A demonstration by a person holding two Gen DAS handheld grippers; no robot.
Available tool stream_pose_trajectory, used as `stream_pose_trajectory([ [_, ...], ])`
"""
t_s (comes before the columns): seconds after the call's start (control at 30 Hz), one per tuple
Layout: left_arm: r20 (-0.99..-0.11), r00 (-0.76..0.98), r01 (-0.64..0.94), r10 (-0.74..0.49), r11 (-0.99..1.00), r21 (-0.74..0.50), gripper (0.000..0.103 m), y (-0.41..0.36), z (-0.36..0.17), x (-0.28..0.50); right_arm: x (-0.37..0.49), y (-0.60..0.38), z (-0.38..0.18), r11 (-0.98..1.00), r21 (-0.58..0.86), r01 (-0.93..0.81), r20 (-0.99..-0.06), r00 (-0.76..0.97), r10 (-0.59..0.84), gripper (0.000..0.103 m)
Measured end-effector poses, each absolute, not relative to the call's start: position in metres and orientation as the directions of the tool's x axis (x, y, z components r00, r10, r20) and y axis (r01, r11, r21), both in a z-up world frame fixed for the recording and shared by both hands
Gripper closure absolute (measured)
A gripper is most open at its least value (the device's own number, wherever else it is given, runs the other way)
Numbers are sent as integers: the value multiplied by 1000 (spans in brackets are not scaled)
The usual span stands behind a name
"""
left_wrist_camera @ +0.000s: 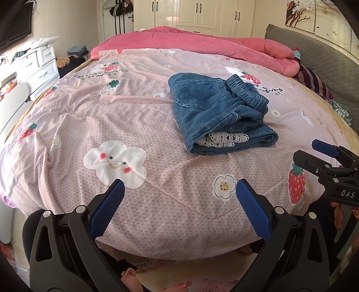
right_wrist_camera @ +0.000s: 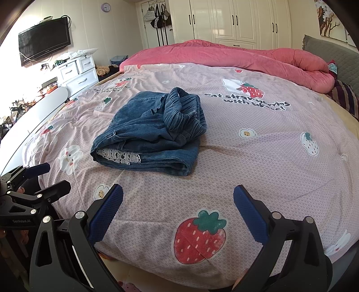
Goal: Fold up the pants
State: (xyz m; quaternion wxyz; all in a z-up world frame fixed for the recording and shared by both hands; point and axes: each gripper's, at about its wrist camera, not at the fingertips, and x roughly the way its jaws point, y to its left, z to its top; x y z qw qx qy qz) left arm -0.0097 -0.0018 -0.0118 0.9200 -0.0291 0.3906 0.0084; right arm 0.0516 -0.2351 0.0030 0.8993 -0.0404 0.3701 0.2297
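Both hand-held grippers are hovering at the near edge of the bed, neither one touching anything. The left hand-held gripper (left_wrist_camera: pixel 179 191) has its blue-padded fingers (left_wrist_camera: pixel 107 206) spread wide with nothing between them, just the pink strawberry-print cover (left_wrist_camera: pixel 134 125) underneath. Same deal with the right hand-held gripper (right_wrist_camera: pixel 178 195): wide apart, empty, sitting over a big red strawberry printed on the cover (right_wrist_camera: pixel 269 157). You can also spot each one from the other camera, the right one poking in from the side (left_wrist_camera: pixel 323 157) and the left one doing the same (right_wrist_camera: pixel 44 177).

A bit further in, roughly in the middle of the bed and well clear of both grippers, are the pants (left_wrist_camera: pixel 215 112). They're blue denim, folded into a chunky bundle, with the gathered elastic waistband (left_wrist_camera: pixel 246 92) lying on top toward the far side and a strip of white lace trim (left_wrist_camera: pixel 224 139) peeking out of the fold on the near side. From the right wrist camera the pants (right_wrist_camera: pixel 148 134) lie closer to the left edge of the bed.

Along the far edge there's a rolled-up pink blanket (left_wrist_camera: pixel 224 45), and past that white wardrobe doors (left_wrist_camera: pixel 195 13).
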Motion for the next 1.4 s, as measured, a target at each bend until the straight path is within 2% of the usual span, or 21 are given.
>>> stream_pose_trajectory([
  [0.87, -733, 680, -34, -1, 999, -33, 9, -2, -15, -7, 51, -235, 2, 892, 93, -442, -687, 620, 379, 4],
  [1.07, -732, 681, -27, -35, 997, -73, 9, 0, -17, -5, 52, -234, -1, 893, 91, -441, -691, 617, 376, 4],
  [1.17, -728, 685, -52, 14, 998, -29, 9, 0, -17, -3, 53, -235, -2, 895, 88, -437, -695, 617, 370, 4],
  [1.3, -723, 691, -51, 6, 998, -40, 9, 1, -14, -2, 55, -236, -3, 897, 90, -433, -697, 616, 367, 4],
  [1.4, -721, 691, -56, 55, 998, 22, 9, -3, -14, 0, 55, -238, -3, 899, 90, -429, -696, 618, 365, 4],
])
